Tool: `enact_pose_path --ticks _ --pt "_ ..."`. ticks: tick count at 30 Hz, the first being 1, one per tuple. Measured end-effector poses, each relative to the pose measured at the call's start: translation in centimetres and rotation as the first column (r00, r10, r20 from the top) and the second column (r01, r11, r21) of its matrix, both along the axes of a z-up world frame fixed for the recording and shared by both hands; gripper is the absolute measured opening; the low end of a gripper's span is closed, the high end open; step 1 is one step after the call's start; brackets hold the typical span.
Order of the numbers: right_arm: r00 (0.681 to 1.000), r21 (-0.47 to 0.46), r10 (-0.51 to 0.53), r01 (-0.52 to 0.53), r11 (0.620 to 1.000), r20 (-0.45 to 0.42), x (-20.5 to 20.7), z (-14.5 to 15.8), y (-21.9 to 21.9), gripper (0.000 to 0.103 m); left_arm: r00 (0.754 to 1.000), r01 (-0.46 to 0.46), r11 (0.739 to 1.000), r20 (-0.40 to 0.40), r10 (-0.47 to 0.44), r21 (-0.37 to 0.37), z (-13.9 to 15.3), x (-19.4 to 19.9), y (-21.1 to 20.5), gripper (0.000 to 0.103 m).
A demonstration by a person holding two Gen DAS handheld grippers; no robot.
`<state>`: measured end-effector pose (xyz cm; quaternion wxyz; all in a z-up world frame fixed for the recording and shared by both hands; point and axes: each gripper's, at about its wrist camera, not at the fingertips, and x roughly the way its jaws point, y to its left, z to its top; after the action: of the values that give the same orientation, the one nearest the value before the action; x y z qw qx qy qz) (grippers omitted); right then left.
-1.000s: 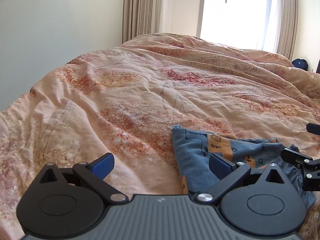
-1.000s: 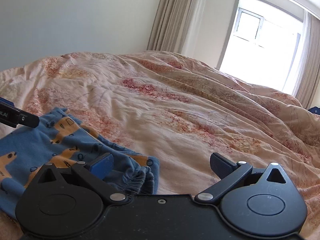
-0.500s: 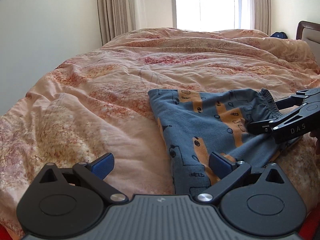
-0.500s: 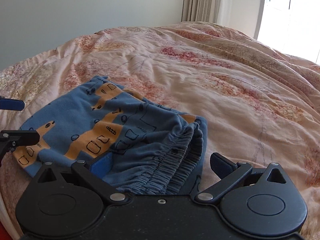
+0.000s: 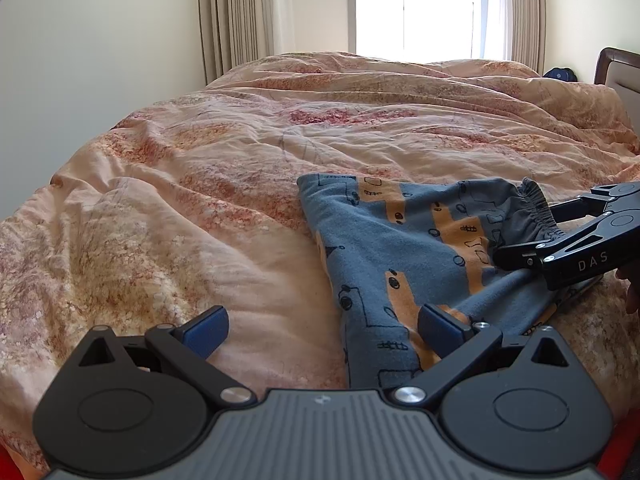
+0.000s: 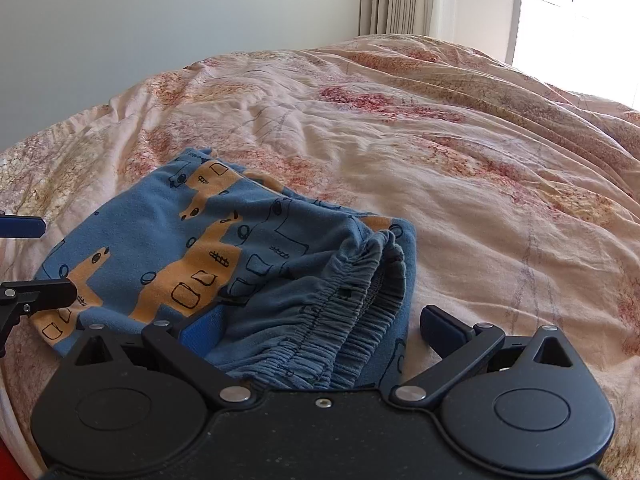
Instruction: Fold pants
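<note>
Bedroom, daylight through a window (image 5: 416,8) at the far end, curtains (image 5: 240,20) either side. Work surface is a bed under a rumpled peach floral duvet (image 5: 200,184); a headboard (image 5: 616,68) shows at far right.

The pants (image 5: 400,256), blue with orange animal print, lie on the near part of the duvet, right of centre in my left wrist view. They look already doubled into a compact bundle, the elastic waistband (image 6: 352,300) gathered at the right end.

My left gripper (image 5: 320,330) hovers low over the pants' near-left edge, jaws wide apart, nothing between them; one blue pad sits above bare duvet, the other above cloth. My right gripper (image 6: 320,330) is also spread wide, straddling the waistband, which bunches up between the two fingers; no clamp yet. From the left view its fingers reach in at the waistband from the right.

My read: I'm between folds, lining up both grasps for the next one. Next move calls for closing the right on the waistband layers together, the left on the opposite edge, then lifting evenly and carrying one end over the other. Risk: catching only the top layer, or duvet along with it.

Containers: none in view.
</note>
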<state>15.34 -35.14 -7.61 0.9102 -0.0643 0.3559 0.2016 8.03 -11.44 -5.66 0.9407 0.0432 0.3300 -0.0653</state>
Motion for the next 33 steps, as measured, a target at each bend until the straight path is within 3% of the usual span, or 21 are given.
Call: enact_pose_path --ticks 16,25,28,33 --pt "1.0 0.006 -0.002 0.002 1.0 0.0 0.0 0.0 0.0 0.103 1.0 0.0 1.0 -0.001 0.0 -0.005 0.1 0.0 0.0 0.103" --pt "0.995 0.179 -0.094 0.097 0.979 -0.023 0.7 0.3 -2.4 0.103 1.0 0.004 0.993 -0.015 -0.006 -0.115 1.8 2.6 0.6 0.103" --pt "0.994 0.206 -0.106 0.111 0.972 -0.037 0.9 0.2 -2.7 0.103 0.998 -0.022 0.987 -0.058 0.013 -0.158 1.6 4.0 0.7 0.103" --pt "0.988 0.269 -0.122 0.145 0.952 -0.098 1.7 -0.6 -3.4 0.103 0.985 -0.055 0.986 -0.169 0.028 -0.16 0.0 5.5 0.4 0.103"
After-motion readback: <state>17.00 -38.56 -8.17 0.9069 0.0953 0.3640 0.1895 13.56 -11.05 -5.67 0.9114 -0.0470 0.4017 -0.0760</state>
